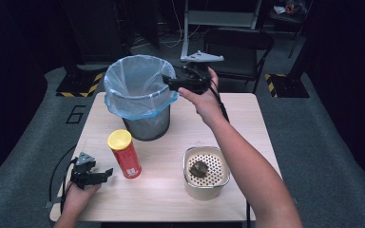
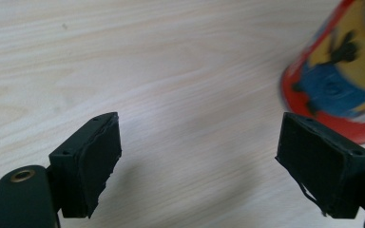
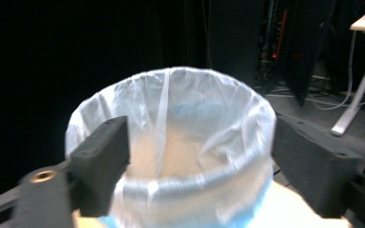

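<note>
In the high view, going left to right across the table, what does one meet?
left gripper → red can with yellow lid → bin with blue liner → right gripper at the bin's rim → square strainer tub with a dark clump in it.

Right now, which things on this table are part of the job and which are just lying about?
In the job:
right tool, open at the bin's rim
lined bin
left tool, open beside the can
red can with yellow lid

Seemingly idle:
perforated strainer tub with a dark lump in it
folding chair behind the table
</note>
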`<state>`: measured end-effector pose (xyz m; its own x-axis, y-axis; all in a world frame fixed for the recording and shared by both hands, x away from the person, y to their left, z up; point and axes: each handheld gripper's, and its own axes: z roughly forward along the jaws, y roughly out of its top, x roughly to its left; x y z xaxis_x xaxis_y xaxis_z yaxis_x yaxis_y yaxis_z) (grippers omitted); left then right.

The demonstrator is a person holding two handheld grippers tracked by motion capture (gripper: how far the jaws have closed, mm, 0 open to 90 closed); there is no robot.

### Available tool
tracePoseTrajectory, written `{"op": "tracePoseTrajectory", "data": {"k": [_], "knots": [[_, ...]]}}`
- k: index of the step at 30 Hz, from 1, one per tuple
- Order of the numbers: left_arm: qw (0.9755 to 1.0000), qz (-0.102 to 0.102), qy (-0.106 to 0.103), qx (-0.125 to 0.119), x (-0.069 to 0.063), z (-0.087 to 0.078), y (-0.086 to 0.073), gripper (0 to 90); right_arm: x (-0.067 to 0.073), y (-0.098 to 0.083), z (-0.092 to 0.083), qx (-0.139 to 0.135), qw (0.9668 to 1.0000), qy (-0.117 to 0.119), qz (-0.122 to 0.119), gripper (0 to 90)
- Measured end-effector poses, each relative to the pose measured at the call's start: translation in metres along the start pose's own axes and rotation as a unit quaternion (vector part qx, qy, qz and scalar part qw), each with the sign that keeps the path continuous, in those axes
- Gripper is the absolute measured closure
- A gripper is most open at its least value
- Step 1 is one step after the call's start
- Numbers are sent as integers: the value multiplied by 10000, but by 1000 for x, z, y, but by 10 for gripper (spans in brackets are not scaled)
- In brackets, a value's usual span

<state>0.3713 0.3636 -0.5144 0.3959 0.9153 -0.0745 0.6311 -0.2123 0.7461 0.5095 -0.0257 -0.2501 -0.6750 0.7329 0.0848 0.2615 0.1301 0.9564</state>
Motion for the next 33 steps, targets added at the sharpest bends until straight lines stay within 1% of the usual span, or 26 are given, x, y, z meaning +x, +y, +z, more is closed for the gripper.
{"op": "tracePoseTrajectory", "data": {"k": [1,2,3,4,5,6,7,8,9,10,11,12,14,16,19,20,21,22,23,24,25,26,29,30,31,33], "knots": [[10000,42,-39,-74,-4,-4,2,134,-8,-9,-15,90,10000,-11,-28,220],[9999,82,-80,-68,-5,-6,3,132,-11,-14,-22,113,9999,-57,-114,223],[9999,82,-80,-68,-5,-6,3,127,-11,-14,-22,113,9999,-57,-114,223],[9998,125,-119,-104,-8,-9,4,121,-16,-24,-37,157,9991,-235,-305,233],[9998,125,-119,-104,-8,-9,4,120,-16,-24,-37,157,9991,-235,-305,233],[9998,95,-126,-149,-9,-11,4,119,-21,-35,-52,68,9989,-293,-346,260],[9997,107,-145,-164,-10,-13,5,119,-21,-35,-52,68,9989,-293,-346,260],[9996,123,-186,-188,-12,-16,7,116,-25,-45,-66,-54,9987,-364,-356,269],[9995,124,-212,-202,-13,-18,8,116,-27,-49,-72,-92,9987,-368,-351,269],[9994,190,-198,-211,-14,-19,9,116,-28,-54,-78,-116,9985,-380,-382,269],[9994,190,-198,-211,-14,-19,9,116,-28,-54,-78,-116,9985,-380,-382,269],[9993,231,-228,-210,-17,-22,10,116,-30,-63,-90,-154,9980,-444,-432,269],[9991,223,-314,-194,-19,-24,12,116,-31,-73,-102,-182,9978,-467,-426,269],[9989,265,-345,-179,-19,-25,13,116,-31,-78,-107,-201,9977,-487,-436,270],[9985,313,-424,-146,-22,-29,14,117,-33,-100,-121,-212,9968,-648,-426,280],[9985,318,-396,-196,-23,-30,13,116,-36,-112,-127,-110,9965,-724,-392,284],[9983,346,-441,-138,-24,-33,14,116,-36,-112,-127,-110,9965,-724,-392,284],[9982,347,-456,-155,-25,-35,15,116,-40,-127,-132,-108,9964,-816,-188,284],[9980,352,-494,-172,-25,-37,15,116,-40,-127,-132,-108,9964,-816,-188,284],[9979,289,-529,-257,-29,-41,15,115,-44,-141,-136,-89,9958,-914,30,285],[9974,336,-585,-239,-30,-44,16,115,-45,-147,-137,-54,9955,-946,72,285],[9971,324,-638,-261,-33,-45,16,115,-47,-152,-138,-35,9948,-1012,59,286],[9965,346,-709,-285,-39,-48,17,117,-50,-158,-139,-6,9943,-1064,115,287],[9958,351,-758,-373,-45,-50,19,122,-52,-159,-139,121,9940,-1085,7,286],[9952,329,-845,-379,-47,-51,20,127,-52,-159,-141,120,9931,-1156,-125,285],[9944,343,-907,-410,-49,-51,21,131,-52,-159,-143,87,9924,-1217,-143,285]]}}
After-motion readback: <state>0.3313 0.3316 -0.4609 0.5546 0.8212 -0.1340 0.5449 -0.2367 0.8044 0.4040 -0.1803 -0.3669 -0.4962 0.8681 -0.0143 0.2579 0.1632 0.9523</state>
